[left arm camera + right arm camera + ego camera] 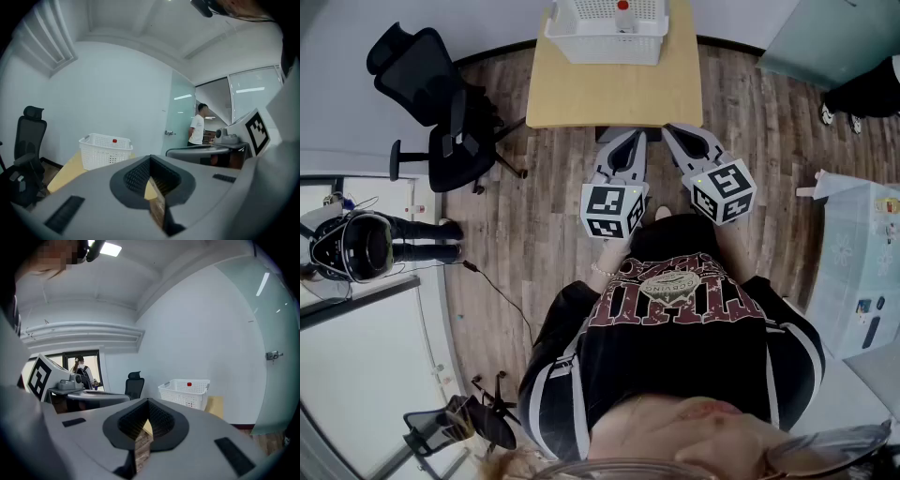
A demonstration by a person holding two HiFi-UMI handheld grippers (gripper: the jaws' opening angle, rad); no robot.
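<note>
Sitting at the table's (614, 94) far edge, a white basket (605, 45) holds a red-capped item (622, 7). Left gripper (630, 139) and right gripper (678, 132) are closed and empty. A white-shirted person (197, 125) shows only in the left gripper view.

The black shirt (675, 323) has a dark red print and white-striped sleeves (555, 375). The left gripper (630, 137) and the right gripper (679, 131) are grey. Each carries a cube (614, 209) with black-and-white markers.

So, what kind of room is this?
Probably an office: a black swivel chair, a wooden table carrying a white basket, and a frosted glass door.
</note>
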